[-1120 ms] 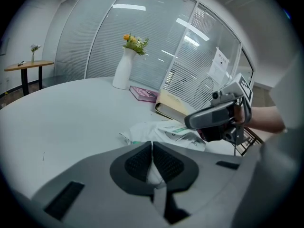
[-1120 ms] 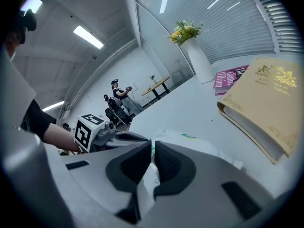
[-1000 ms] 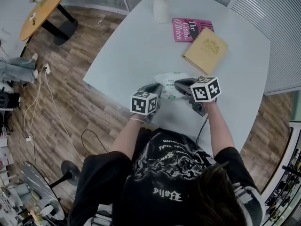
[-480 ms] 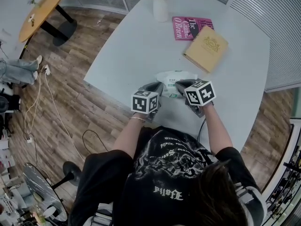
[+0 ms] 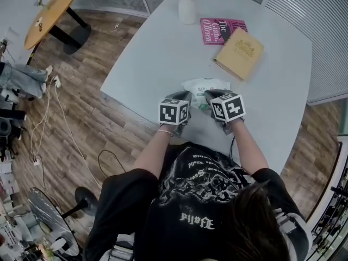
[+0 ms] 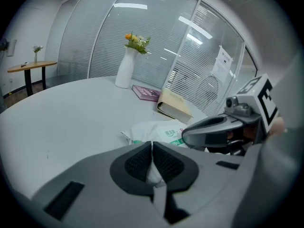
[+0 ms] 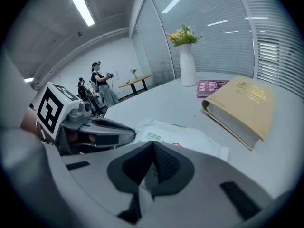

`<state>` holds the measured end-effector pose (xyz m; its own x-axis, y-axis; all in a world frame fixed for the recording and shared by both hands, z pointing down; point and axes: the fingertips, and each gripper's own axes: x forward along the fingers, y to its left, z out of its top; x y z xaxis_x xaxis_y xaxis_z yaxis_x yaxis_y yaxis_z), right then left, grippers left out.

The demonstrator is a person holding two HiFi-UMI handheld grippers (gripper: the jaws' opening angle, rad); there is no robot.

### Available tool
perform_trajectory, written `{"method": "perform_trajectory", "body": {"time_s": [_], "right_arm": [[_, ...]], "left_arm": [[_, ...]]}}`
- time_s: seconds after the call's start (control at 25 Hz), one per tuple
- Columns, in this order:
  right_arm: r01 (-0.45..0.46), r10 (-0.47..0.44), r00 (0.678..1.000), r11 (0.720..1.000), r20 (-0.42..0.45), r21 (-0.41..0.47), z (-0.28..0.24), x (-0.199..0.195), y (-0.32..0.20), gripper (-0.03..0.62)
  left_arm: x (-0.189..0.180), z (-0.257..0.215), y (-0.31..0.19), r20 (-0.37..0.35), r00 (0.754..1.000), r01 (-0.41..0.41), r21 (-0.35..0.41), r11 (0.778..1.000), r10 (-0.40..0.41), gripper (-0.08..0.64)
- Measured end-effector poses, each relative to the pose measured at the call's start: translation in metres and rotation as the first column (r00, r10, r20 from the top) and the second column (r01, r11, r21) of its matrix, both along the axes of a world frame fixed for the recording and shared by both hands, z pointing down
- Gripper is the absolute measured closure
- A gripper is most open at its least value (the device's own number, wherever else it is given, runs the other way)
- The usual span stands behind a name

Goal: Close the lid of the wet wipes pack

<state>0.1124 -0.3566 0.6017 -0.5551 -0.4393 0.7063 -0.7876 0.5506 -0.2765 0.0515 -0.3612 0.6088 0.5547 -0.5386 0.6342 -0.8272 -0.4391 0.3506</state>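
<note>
Jaws of the left gripper (image 5: 185,98) and right gripper (image 5: 210,97) sit at the near edge of the wet wipes pack (image 5: 206,86) on the table (image 5: 157,53) in the head view. Each gripper view shows its jaws together with nothing clamped, the pack just ahead. Pressing closed tips flat on the lid should seal it evenly.

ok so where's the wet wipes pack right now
In the head view the wet wipes pack lies on the white table, at the tips of the left hand-held gripper and right hand-held gripper, with the tan book farther back right.
</note>
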Motion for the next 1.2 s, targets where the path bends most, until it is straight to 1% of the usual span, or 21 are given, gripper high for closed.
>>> {"method": "perform_trajectory", "body": {"time_s": [0.08, 0.16, 0.2, 0.28, 0.36, 0.44, 0.52, 0.6, 0.64, 0.76, 0.84, 0.88, 0.96, 1.08, 1.2], "right_arm": [[-0.018, 0.017, 0.998, 1.0, 0.053, 0.011, -0.004, 0.004, 0.006, 0.592], [-0.063, 0.057, 0.992, 0.997, 0.113, 0.053, -0.019, 0.012, 0.012, 0.592], [-0.094, 0.081, 0.987, 0.992, 0.135, 0.087, -0.029, 0.018, 0.014, 0.592], [-0.161, 0.134, 0.978, 0.973, 0.16, 0.168, -0.048, 0.035, 0.016, 0.592], [-0.219, 0.181, 0.97, 0.942, 0.166, 0.253, -0.065, 0.054, 0.019, 0.592], [-0.259, 0.217, 0.963, 0.905, 0.157, 0.337, -0.081, 0.069, 0.024, 0.592], [-0.28, 0.244, 0.96, 0.868, 0.14, 0.41, -0.096, 0.081, 0.031, 0.592], [-0.291, 0.263, 0.957, 0.833, 0.125, 0.472, -0.111, 0.09, 0.039, 0.592], [-0.295, 0.272, 0.955, 0.815, 0.12, 0.499, -0.117, 0.095, 0.042, 0.592], [-0.312, 0.313, 0.945, 0.761, 0.099, 0.569, -0.129, 0.111, 0.053, 0.592], [-0.32, 0.349, 0.934, 0.726, 0.075, 0.609, -0.13, 0.118, 0.064, 0.593], [-0.322, 0.361, 0.93, 0.715, 0.066, 0.62, -0.129, 0.12, 0.07, 0.592], [-0.328, 0.37, 0.927, 0.713, 0.065, 0.62, -0.124, 0.12, 0.079, 0.592], [-0.337, 0.377, 0.924, 0.723, 0.065, 0.602, -0.116, 0.119, 0.087, 0.593], [-0.336, 0.382, 0.922, 0.717, 0.059, 0.611, -0.117, 0.12, 0.087, 0.593]], "left_arm": [[0.004, -0.006, 0.007, 0.002, 1.0, -0.026, 0.026, 0.999, 0.026, 0.545], [0.008, -0.017, 0.018, -0.013, 0.998, -0.067, 0.084, 0.994, 0.068, 0.545], [0.007, -0.025, 0.022, -0.027, 0.997, -0.066, 0.115, 0.991, 0.07, 0.545], [0.001, -0.041, 0.026, -0.076, 0.997, -0.014, 0.164, 0.986, 0.027, 0.545], [-0.005, -0.056, 0.027, -0.137, 0.99, 0.054, 0.201, 0.978, -0.027, 0.545], [-0.005, -0.072, 0.027, -0.169, 0.984, 0.088, 0.249, 0.964, -0.046, 0.545], [-0.004, -0.089, 0.032, -0.153, 0.987, 0.085, 0.319, 0.944, -0.037, 0.545], [-0.004, -0.107, 0.037, -0.129, 0.991, 0.073, 0.39, 0.918, -0.024, 0.545], [-0.003, -0.116, 0.04, -0.133, 0.991, 0.076, 0.417, 0.906, -0.022, 0.545], [-0.005, -0.136, 0.048, -0.177, 0.984, 0.112, 0.457, 0.882, -0.033, 0.545], [-0.009, -0.14, 0.056, -0.17, 0.985, 0.119, 0.473, 0.873, -0.042, 0.545], [-0.011, -0.141, 0.059, -0.156, 0.987, 0.116, 0.481, 0.869, -0.045, 0.545], [-0.013, -0.14, 0.065, -0.126, 0.991, 0.106, 0.496, 0.862, -0.05, 0.545], [-0.015, -0.14, 0.072, -0.099, 0.994, 0.099, 0.51, 0.855, -0.056, 0.545], [-0.017, -0.142, 0.074, -0.089, 0.994, 0.104, 0.525, 0.845, -0.067, 0.545]]}}
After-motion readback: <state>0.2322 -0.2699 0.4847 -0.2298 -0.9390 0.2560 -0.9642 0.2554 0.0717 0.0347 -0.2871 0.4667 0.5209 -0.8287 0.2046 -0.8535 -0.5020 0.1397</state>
